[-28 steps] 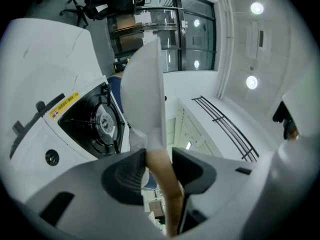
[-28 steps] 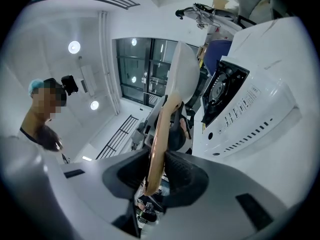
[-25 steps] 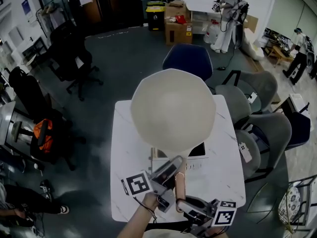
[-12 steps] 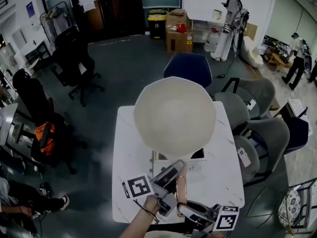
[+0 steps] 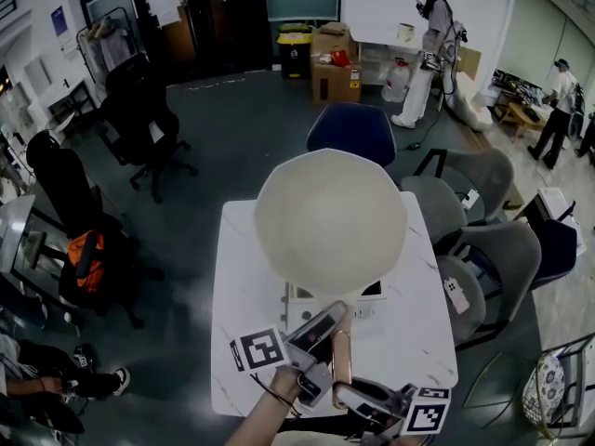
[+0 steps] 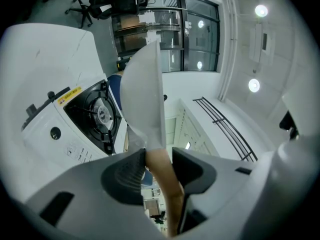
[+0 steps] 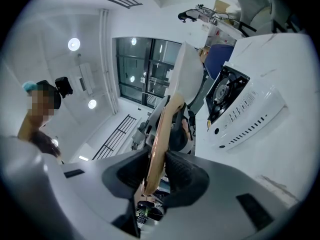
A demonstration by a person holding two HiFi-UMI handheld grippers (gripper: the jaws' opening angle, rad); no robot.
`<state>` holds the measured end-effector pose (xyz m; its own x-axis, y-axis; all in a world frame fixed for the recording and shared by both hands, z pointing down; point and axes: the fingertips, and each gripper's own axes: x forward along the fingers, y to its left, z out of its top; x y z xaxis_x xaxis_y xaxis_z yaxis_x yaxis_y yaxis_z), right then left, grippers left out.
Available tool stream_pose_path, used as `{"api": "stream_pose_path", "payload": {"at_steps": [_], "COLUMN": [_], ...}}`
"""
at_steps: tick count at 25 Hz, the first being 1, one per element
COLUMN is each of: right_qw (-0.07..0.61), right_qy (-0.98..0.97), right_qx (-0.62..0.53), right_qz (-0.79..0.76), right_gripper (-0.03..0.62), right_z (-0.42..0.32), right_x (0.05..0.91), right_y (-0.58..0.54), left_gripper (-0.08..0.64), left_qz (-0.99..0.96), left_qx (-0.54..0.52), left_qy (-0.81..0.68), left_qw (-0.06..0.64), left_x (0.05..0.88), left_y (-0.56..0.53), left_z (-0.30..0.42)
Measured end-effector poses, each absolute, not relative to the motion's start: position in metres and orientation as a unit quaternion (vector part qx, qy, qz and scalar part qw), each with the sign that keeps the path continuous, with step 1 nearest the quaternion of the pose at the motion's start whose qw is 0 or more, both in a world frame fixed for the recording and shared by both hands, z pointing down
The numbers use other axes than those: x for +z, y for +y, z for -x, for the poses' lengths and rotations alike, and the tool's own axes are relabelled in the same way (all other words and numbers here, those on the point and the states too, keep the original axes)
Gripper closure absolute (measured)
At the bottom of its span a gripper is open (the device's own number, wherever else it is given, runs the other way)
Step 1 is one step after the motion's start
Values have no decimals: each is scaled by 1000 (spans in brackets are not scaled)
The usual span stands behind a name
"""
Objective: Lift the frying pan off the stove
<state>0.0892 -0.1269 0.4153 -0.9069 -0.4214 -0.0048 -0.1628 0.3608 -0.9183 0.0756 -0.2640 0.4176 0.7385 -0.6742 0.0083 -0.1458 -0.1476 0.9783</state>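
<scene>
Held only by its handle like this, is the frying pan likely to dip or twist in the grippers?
Probably nose-heavy: the wide frying pan hangs far beyond its slim handle, so it may dip. The handle looks smooth, so it could twist; the left gripper and right gripper both clamping it should help. It seems rigid.

Head view looks steeply down; both gripper views, seemingly rolled, share stove (image 6: pixel 95 116)

One pan (image 5: pixel 330 216), one stove (image 6: pixel 75 124), one counter (image 5: pixel 244 286). Two tongs: left tongs (image 6: pixel 159 161) and right tongs (image 7: pixel 156 169). Around the counter are one blue chair (image 5: pixel 351 130) at twelve o'clock and one orange bag (image 5: pixel 82 254) at nine o'clock. Two standing people (image 5: pixel 429 26) are at one to two o'clock.
</scene>
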Motion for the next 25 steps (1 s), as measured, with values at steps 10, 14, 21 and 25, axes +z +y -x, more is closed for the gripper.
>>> {"api": "stream_pose_path", "payload": {"at_steps": [10, 14, 21, 25], "right_qw": [119, 118, 119, 119], "right_qy": [819, 819, 819, 819], "right_qx": [-533, -533, -531, -530], "right_qz": [177, 177, 179, 181], "right_gripper": [474, 474, 472, 472], "right_z": [-86, -84, -82, -82], "right_x": [416, 416, 417, 416], "right_y": [-122, -122, -124, -125], "left_gripper": [390, 390, 390, 390], "left_qz": [-724, -723, -721, -717], "left_qx": [-222, -222, -221, -225], "left_qy": [-280, -281, -279, -275], "left_qw": [590, 592, 595, 600], "left_x": [418, 419, 420, 419], "left_y": [-260, -260, -262, -263], "left_z": [-75, -74, -74, -76]}}
